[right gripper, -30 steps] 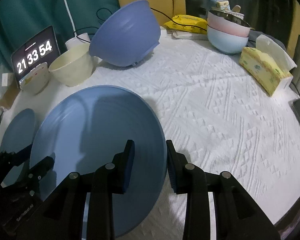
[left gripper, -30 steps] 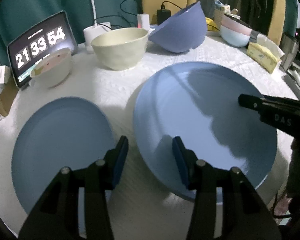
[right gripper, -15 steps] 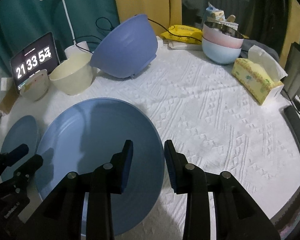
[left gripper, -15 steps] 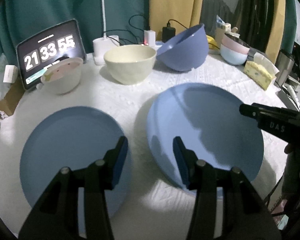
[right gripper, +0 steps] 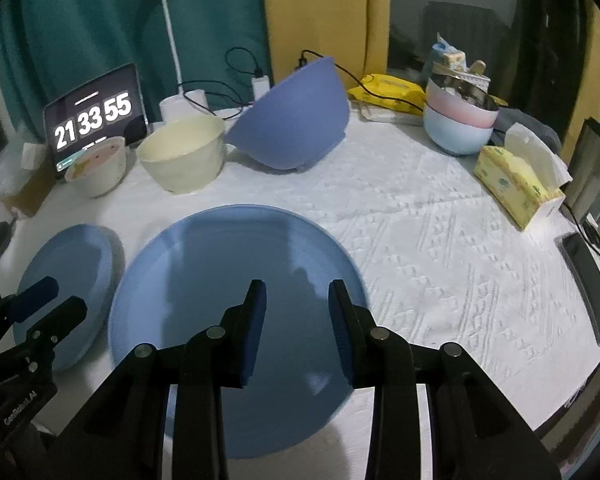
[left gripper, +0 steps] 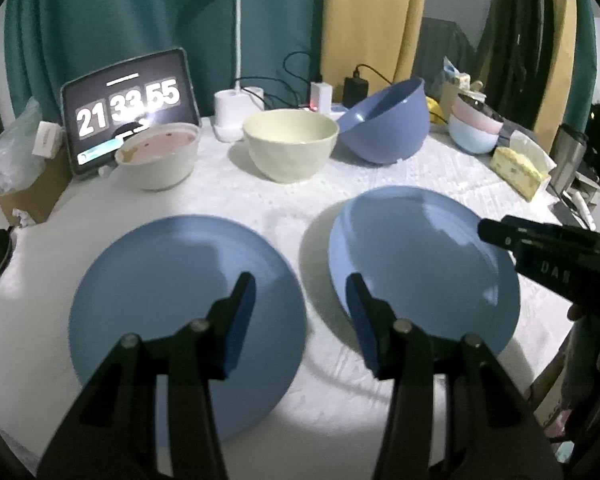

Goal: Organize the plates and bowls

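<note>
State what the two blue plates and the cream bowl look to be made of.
Left blue plate and right blue plate: probably plastic or melamine, smooth semi-matte, soft sheen. Cream bowl: possibly ceramic or melamine, faceted outside, dull gloss.

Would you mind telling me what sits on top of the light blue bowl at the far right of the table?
A pink bowl is nested in the light blue bowl, with a metal bowl and small packets above. The blue bowl's interior is covered.
</note>
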Tool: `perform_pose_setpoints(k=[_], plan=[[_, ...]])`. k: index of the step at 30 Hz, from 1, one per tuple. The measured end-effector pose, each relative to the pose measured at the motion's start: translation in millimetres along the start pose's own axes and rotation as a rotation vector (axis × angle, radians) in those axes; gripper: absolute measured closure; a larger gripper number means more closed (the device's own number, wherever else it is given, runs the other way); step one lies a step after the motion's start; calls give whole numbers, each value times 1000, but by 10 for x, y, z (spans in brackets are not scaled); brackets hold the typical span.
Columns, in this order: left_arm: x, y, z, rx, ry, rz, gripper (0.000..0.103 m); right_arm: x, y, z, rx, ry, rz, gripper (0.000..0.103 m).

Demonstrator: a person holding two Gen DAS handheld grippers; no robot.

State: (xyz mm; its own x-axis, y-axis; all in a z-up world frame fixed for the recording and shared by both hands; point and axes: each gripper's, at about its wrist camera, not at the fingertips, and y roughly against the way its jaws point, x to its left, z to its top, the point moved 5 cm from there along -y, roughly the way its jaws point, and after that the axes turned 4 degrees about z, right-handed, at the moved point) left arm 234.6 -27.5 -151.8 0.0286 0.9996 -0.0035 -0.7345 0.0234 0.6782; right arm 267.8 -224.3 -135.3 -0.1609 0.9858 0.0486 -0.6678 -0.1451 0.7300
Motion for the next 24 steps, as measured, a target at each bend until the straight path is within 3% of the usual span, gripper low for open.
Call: perform_pose_setpoints(k=[24], plan=[[599,129,-57,-37,90,53,54,590,-42,28,13,99,33,69]])
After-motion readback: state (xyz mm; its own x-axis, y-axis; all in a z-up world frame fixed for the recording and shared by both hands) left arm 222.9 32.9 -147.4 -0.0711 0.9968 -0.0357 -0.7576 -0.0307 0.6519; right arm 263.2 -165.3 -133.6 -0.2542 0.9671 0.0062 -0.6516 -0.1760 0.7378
